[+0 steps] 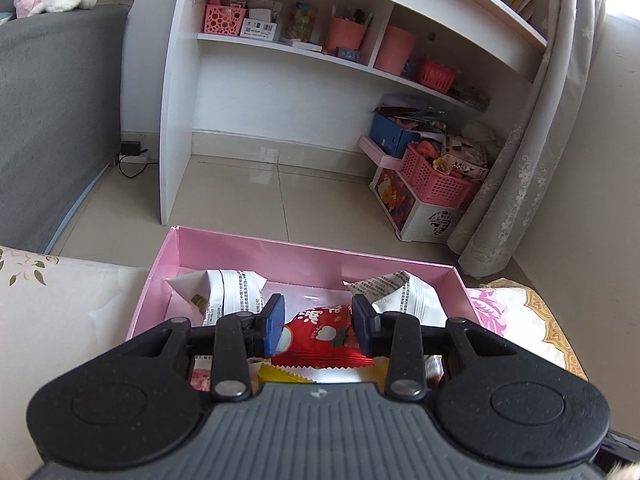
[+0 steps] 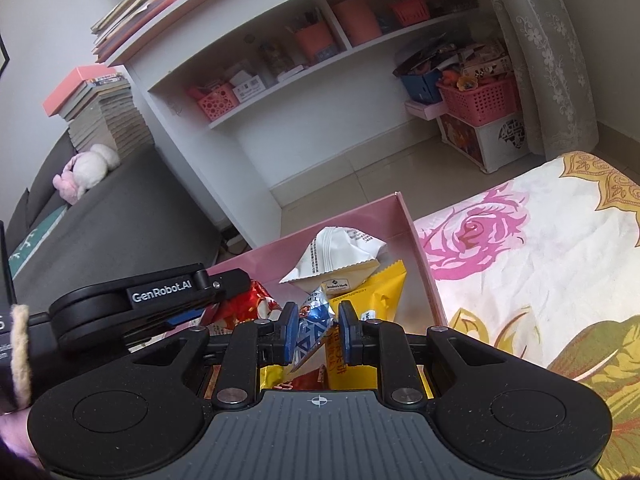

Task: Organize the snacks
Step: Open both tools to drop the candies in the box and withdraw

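A pink box [image 1: 280, 254] sits on a floral cloth and holds several snack packets. In the left wrist view my left gripper [image 1: 318, 326] is open, its jaws either side of a red packet [image 1: 320, 340] without pinching it. Two white packets [image 1: 224, 292] [image 1: 394, 290] lie at the box's far end, and a yellow packet edge [image 1: 286, 374] shows below the red one. In the right wrist view my right gripper [image 2: 319, 334] is open around a blue-and-white packet [image 2: 312, 330]. A yellow packet [image 2: 376, 300] and a white packet [image 2: 336, 260] lie beyond it. The left gripper's body [image 2: 132, 304] is at the left.
The floral cloth [image 2: 520, 264] spreads right of the box. A grey sofa [image 1: 48, 120] stands to the left. A white shelf unit [image 1: 280, 60] with pink baskets stands across the tiled floor, with a stack of boxes and a basket [image 1: 432, 184] beside a curtain [image 1: 512, 152].
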Motion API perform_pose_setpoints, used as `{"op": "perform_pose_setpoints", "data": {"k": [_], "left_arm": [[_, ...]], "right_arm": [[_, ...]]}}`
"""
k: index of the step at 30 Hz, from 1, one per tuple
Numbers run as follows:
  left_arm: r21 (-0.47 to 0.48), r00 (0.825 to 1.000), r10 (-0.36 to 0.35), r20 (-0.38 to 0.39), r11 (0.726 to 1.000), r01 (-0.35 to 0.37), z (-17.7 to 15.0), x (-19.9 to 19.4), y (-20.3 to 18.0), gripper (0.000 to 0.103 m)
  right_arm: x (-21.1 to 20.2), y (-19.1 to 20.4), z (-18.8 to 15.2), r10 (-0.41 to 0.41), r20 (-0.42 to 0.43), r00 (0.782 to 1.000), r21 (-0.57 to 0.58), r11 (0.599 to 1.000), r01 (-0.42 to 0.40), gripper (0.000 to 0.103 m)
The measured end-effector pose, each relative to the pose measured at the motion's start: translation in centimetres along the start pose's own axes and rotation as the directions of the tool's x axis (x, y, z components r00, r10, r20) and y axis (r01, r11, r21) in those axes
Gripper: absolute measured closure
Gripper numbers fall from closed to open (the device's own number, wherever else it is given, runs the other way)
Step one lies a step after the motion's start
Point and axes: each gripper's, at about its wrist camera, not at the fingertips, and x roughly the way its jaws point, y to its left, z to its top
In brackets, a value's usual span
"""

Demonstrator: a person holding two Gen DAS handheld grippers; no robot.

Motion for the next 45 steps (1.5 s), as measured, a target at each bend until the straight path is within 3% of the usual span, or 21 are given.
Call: {"op": "perform_pose_setpoints", "data": {"k": [2, 12, 26, 34, 38, 41, 45], "left_arm": [[0.012, 1.000, 0.012, 0.008, 1.000, -0.012, 0.0, 0.0, -0.2, 0.068], [0.038, 1.000, 0.019, -0.012, 0.999, -0.019, -0.3, -1.2, -0.5, 0.064], [0.078, 0.999, 0.033, -0.031, 0.997, -0.031, -1.7, -6.4, -0.3, 0.061], [0.075, 0.998, 0.036, -0.048, 0.997, -0.032, -3.3, -9.8, 0.4, 0.056], [0.090, 0.997, 0.053, -0.052, 0.995, -0.048, -4.2, -11.5, 0.9, 0.045], [0.091, 0.996, 0.061, -0.062, 0.994, -0.056, -4.8, -12.6, 1.5, 0.038], [0.097, 0.995, 0.067, -0.073, 0.993, -0.060, -5.7, -14.1, 2.0, 0.029]], "right_arm": [[0.0, -0.2, 0.1, 0.007, 0.000, 1.000, 0.005, 1.000, -0.007, 0.076], [-1.0, -0.4, 0.6, -0.004, 0.000, 1.000, 0.014, 1.000, 0.004, 0.076], [-5.2, 1.0, 0.0, -0.012, -0.011, 1.000, -0.024, 1.000, 0.011, 0.071], [-8.1, 2.4, -0.6, -0.008, -0.036, 0.999, -0.062, 0.998, 0.006, 0.053], [-9.5, 3.1, -1.1, 0.003, -0.063, 0.998, -0.094, 0.996, -0.009, 0.048], [-10.3, 3.5, -1.6, 0.006, -0.080, 0.997, -0.104, 0.994, -0.014, 0.035], [-11.3, 4.2, -2.4, 0.011, -0.104, 0.994, -0.138, 0.990, -0.025, 0.027]]}}
